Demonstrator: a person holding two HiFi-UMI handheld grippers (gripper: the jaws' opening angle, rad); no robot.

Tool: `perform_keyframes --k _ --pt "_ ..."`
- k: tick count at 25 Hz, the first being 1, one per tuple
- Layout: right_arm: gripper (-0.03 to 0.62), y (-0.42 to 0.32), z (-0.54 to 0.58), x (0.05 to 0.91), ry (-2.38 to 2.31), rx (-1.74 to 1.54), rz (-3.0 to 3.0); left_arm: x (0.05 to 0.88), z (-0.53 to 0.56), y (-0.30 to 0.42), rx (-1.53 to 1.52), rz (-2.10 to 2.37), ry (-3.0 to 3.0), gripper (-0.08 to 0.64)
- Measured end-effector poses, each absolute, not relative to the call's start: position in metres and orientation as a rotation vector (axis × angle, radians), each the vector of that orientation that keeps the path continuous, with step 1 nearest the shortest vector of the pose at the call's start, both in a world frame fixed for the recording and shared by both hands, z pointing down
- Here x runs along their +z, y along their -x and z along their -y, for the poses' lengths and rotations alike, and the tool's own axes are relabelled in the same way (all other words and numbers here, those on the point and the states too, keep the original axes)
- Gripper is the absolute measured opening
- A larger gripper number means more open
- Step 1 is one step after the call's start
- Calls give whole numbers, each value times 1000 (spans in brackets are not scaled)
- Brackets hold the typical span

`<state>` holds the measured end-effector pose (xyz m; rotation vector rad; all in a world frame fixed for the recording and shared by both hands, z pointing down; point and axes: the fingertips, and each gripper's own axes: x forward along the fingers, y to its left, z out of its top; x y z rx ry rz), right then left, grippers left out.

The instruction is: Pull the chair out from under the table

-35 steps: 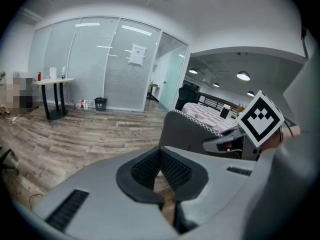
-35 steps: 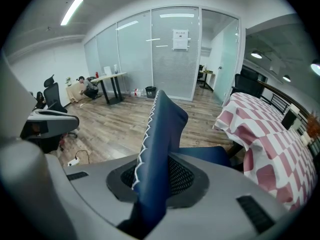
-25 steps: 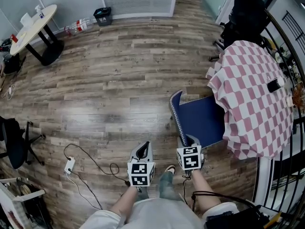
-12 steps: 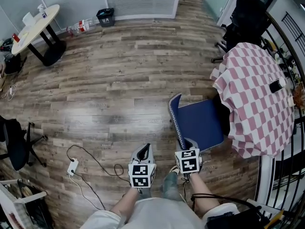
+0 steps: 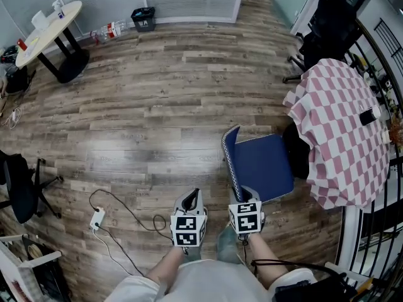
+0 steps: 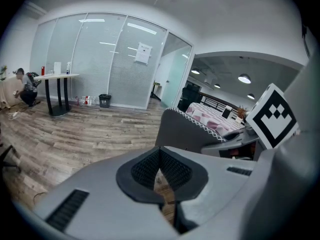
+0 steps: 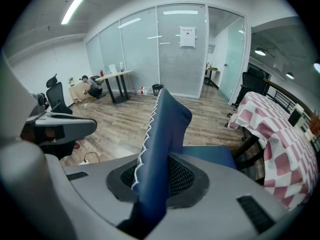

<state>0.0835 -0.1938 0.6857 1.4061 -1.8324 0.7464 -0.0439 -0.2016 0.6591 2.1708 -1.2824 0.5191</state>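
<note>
While the chair (image 5: 261,165), mostly clear of the tabletop (image 5: 343,137), is clamped at its back by the right gripper (image 5: 242,191), grip could be lost through a skewed pull; the left gripper (image 5: 192,197) is closed, empty.

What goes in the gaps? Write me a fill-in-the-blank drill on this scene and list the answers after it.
1. The right tongs grip the chair by its ____.
2. The left tongs hold ____.
3. The cloth is checked pink and ____.

Missing words: back; nothing; white.
</note>
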Motion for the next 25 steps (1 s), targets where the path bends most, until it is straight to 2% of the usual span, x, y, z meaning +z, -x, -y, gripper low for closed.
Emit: perform_keyframes --k 13,25 --pt "92 -58 192 686 -1413 775 1840 673 205 48 516 1265 -2136 3" --pt "143 -60 194 683 -1487 843 1837 670 210 38 508 1237 -2123 3"
